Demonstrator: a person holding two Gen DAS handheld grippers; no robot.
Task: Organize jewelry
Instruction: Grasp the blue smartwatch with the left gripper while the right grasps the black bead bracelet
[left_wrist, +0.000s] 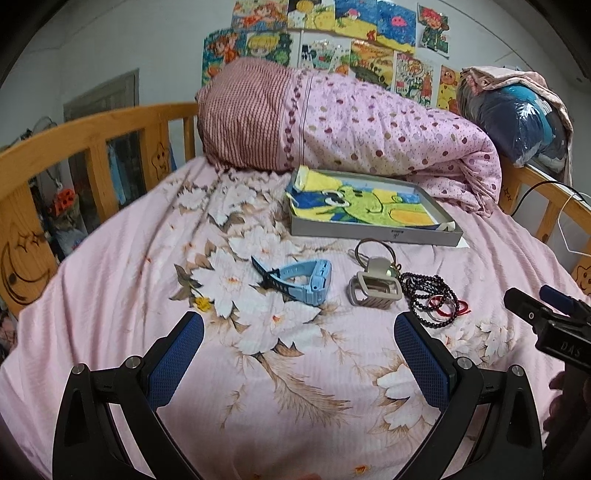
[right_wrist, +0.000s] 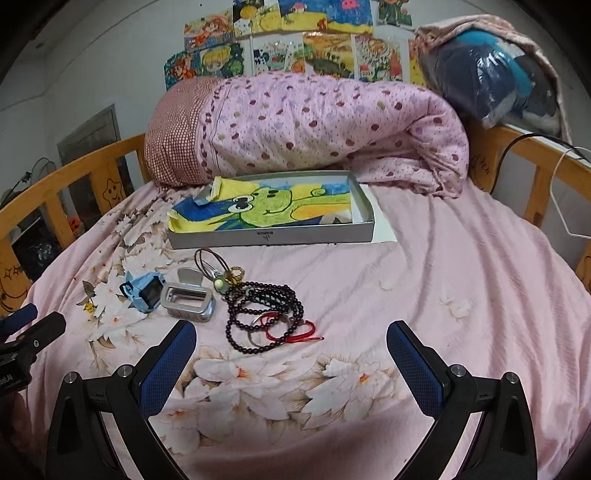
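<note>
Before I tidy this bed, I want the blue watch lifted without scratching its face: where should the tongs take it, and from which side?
Grip the blue watch by its strap loop, not its case. It lies on its side on the sheet, the loop standing up. The open left tongs sit just short of it, so come straight forward and down, one finger inside the loop.

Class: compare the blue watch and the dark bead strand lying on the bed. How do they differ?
The blue watch is one chunky light-blue piece; the dark bead strand is thin, coiled loops. The watch lies alone; the strand tangles with a red cord. Both rest on the bedsheet, outside the grey box.
</note>
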